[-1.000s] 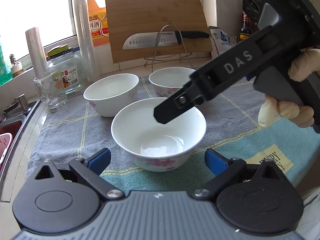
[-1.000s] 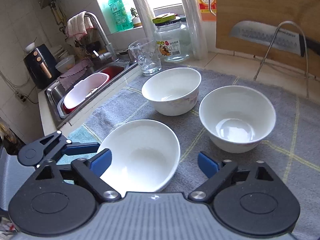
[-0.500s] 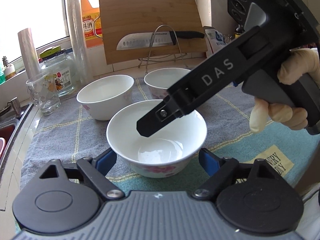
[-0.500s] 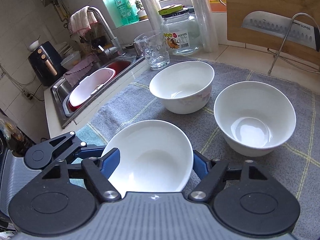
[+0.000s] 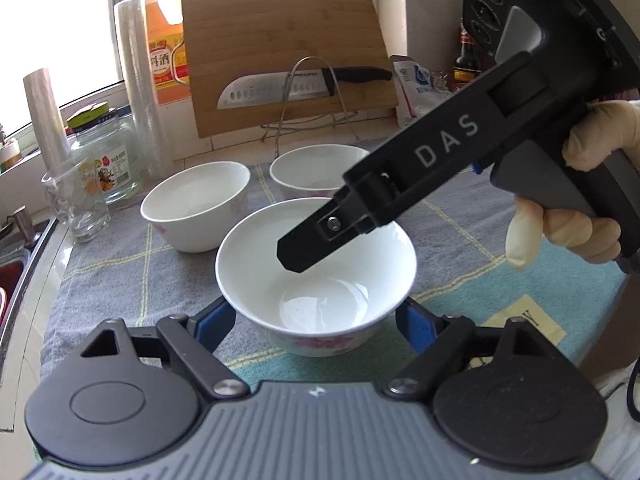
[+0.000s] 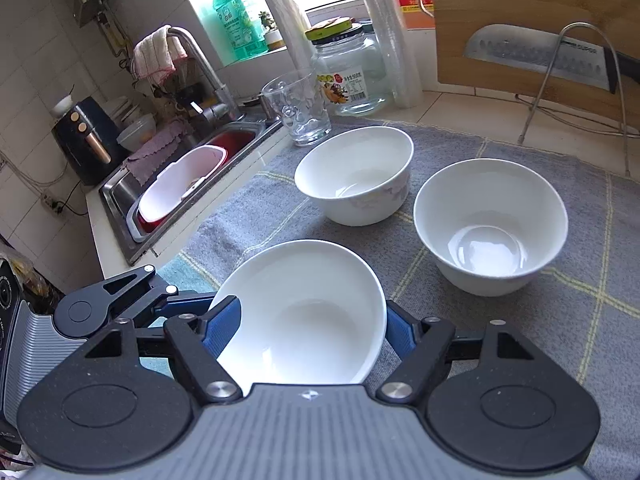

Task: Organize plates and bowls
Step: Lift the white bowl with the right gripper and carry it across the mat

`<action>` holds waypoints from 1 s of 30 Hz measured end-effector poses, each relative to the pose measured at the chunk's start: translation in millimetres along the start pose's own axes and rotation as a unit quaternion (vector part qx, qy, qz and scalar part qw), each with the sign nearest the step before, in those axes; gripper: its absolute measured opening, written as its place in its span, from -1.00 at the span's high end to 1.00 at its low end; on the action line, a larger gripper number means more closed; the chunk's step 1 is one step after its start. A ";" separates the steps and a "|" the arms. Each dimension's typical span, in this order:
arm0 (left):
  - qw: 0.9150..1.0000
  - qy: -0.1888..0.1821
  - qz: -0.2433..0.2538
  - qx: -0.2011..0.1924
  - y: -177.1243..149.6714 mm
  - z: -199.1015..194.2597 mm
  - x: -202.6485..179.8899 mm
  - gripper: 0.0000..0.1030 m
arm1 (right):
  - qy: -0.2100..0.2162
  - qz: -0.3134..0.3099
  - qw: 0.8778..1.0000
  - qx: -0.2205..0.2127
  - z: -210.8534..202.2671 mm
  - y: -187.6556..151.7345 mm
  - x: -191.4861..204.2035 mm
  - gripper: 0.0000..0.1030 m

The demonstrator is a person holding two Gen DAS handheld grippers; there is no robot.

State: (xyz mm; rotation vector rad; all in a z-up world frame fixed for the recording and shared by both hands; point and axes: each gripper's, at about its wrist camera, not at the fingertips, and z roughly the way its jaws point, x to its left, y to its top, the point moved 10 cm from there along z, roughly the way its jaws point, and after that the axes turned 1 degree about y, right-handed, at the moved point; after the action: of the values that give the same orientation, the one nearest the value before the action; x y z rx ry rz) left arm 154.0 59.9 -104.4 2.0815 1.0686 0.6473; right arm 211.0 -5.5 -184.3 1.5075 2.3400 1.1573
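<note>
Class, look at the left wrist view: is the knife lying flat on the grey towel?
No. The knife rests on a wire rack against the cutting board.

Daylight from the blown-out window (image 5: 60,28) seems the only source; fisheye edges bend.

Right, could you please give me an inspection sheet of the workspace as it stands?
Surface: grey checked towel spread on the counter.
Job's things: three white bowls, upright and apart: near bowl, far left bowl, far right bowl; no plates seen.
Clutter: glass cup, jar, knife on a wire rack against a cutting board.
Grippers: left gripper and right gripper have both just been closing; each one's pads press the near bowl's sides.
Cables: dark cable below the gloved hand.
Surroundings: sink holding a pink basin, left of the towel.
</note>
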 end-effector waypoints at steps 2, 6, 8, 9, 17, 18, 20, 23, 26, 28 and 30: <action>1.000 -0.008 0.005 -0.002 2.7 -1.8 -5.0 -0.68 | -0.008 0.002 1.000 -0.002 -7.3 -2.2 -1.3 -0.57; 0.999 -0.030 0.011 -0.006 8.6 -2.4 -19.0 -0.68 | -0.029 0.007 1.000 -0.010 -24.4 -8.2 -7.1 -0.57; 0.999 -0.041 0.018 -0.008 12.4 -1.5 -28.3 -0.68 | -0.039 0.013 0.999 -0.014 -33.1 -11.9 -12.0 -0.58; 0.999 -0.046 0.021 -0.009 14.7 -0.8 -32.9 -0.68 | -0.043 0.018 0.999 -0.016 -37.5 -13.8 -15.1 -0.58; 0.996 -0.084 0.038 -0.008 22.6 10.7 -65.5 -0.68 | -0.073 0.051 0.996 -0.028 -64.8 -32.3 -42.7 -0.59; 0.995 -0.087 0.039 -0.007 22.4 11.7 -69.1 -0.68 | -0.076 0.055 0.995 -0.028 -67.2 -34.5 -45.6 -0.59; 0.995 -0.094 0.042 -0.006 23.4 14.7 -74.8 -0.68 | -0.079 0.061 0.995 -0.029 -72.3 -39.0 -50.8 -0.59; 0.994 -0.102 0.046 -0.003 24.1 18.4 -81.8 -0.68 | -0.083 0.069 0.994 -0.031 -77.9 -44.1 -57.3 -0.59; 0.993 -0.108 0.050 0.002 24.0 22.0 -88.9 -0.68 | -0.088 0.074 0.993 -0.030 -81.6 -48.5 -62.5 -0.59; 0.992 -0.112 0.052 0.004 24.0 24.8 -92.2 -0.68 | -0.090 0.079 0.992 -0.030 -83.3 -51.0 -65.9 -0.59; 0.992 -0.114 0.054 0.006 24.9 27.7 -94.7 -0.68 | -0.090 0.085 0.992 -0.031 -85.3 -53.6 -69.6 -0.59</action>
State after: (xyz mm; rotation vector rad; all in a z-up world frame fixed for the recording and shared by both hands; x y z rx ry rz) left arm 134.6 -39.5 -113.5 2.1747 0.8377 0.4432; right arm 165.5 -119.1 -179.8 1.7391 2.0741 1.0683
